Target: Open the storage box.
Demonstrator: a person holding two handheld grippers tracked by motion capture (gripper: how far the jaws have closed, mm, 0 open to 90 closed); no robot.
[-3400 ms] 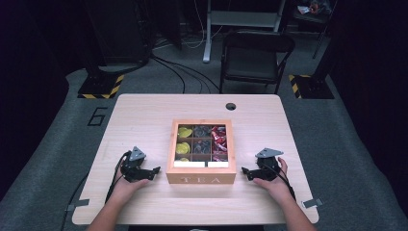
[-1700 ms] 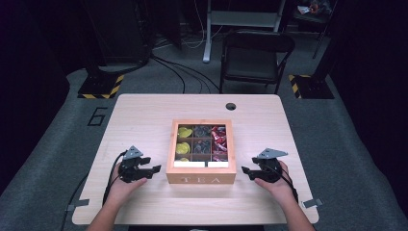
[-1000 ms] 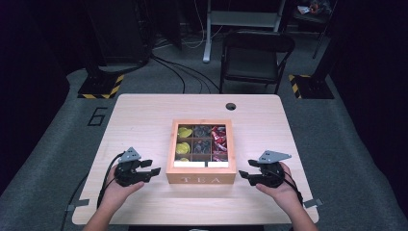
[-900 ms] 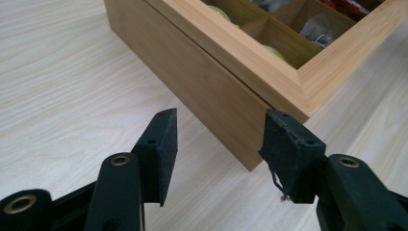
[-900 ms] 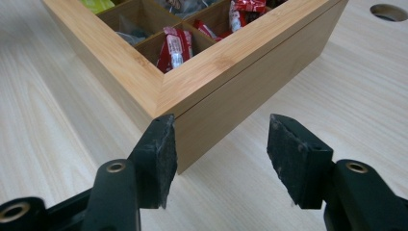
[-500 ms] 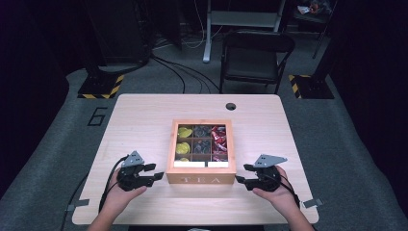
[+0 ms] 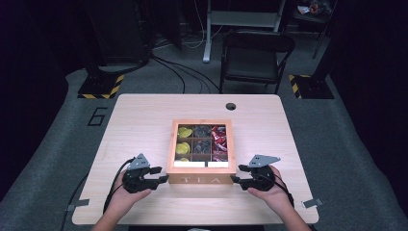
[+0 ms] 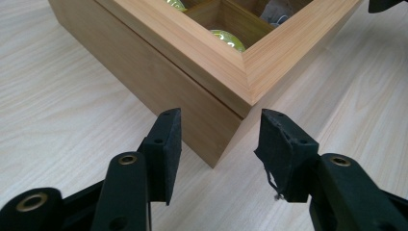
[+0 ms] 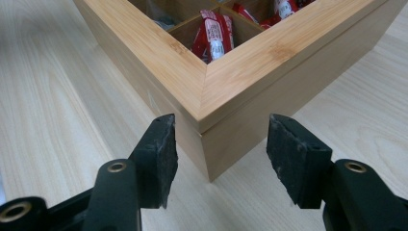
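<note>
A wooden tea box (image 7: 201, 179) marked TEA stands mid-table, with yellow (image 7: 183, 147), dark and red packets (image 7: 219, 139) in its compartments. My left gripper (image 7: 160, 180) is open at the box's front left corner (image 8: 230, 144), which sits just ahead of the gap between its jaws. My right gripper (image 7: 235, 180) is open at the front right corner (image 9: 209, 159), jaws either side of it and apart from the wood. In the right gripper view, red packets (image 9: 216, 36) lie in the nearest compartment. Yellow packets (image 8: 228, 38) lie in the box in the left gripper view.
The light wooden table (image 7: 139, 125) has a round cable hole (image 7: 231, 106) at its far edge. A dark folding chair (image 7: 255, 55) stands beyond the table. Bare table surface lies to both sides of the box.
Both grippers have slid back toward the table's front edge and turned inward, so their jaws now point at the box's two front corners.
</note>
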